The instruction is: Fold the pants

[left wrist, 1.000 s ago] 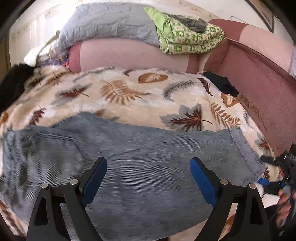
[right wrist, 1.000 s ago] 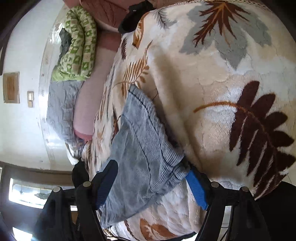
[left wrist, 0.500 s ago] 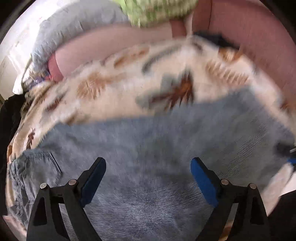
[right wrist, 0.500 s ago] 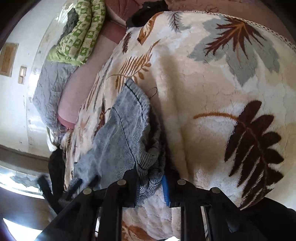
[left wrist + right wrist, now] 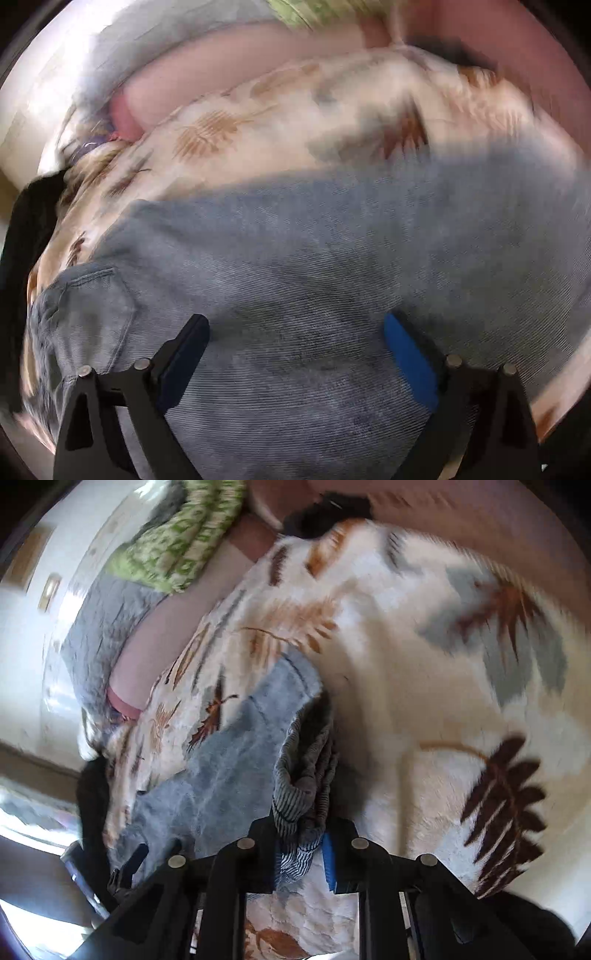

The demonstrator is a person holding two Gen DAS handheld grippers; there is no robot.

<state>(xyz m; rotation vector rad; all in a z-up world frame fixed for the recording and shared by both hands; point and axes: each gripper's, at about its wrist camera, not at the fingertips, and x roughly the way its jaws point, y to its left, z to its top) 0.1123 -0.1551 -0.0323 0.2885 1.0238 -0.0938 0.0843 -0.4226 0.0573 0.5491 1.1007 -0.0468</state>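
Gripping a bunched fold at the leg end of the pants, our right gripper has its jaws closed tight on the denim. Our left gripper hangs with jaws spread wide, empty, directly over the pants' middle, which lie spread across the leaf-print blanket.

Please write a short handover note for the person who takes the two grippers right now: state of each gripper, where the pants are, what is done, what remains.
Right gripper: shut on the hem end of the pants, bunched between the fingers.
Left gripper: open, above the pants near the back pocket, gripping nothing.
Pants lie spread lengthwise on the leaf-print blanket.
Done: hem gripped. Left: carry it over toward the waist, flatten, probably fold again.
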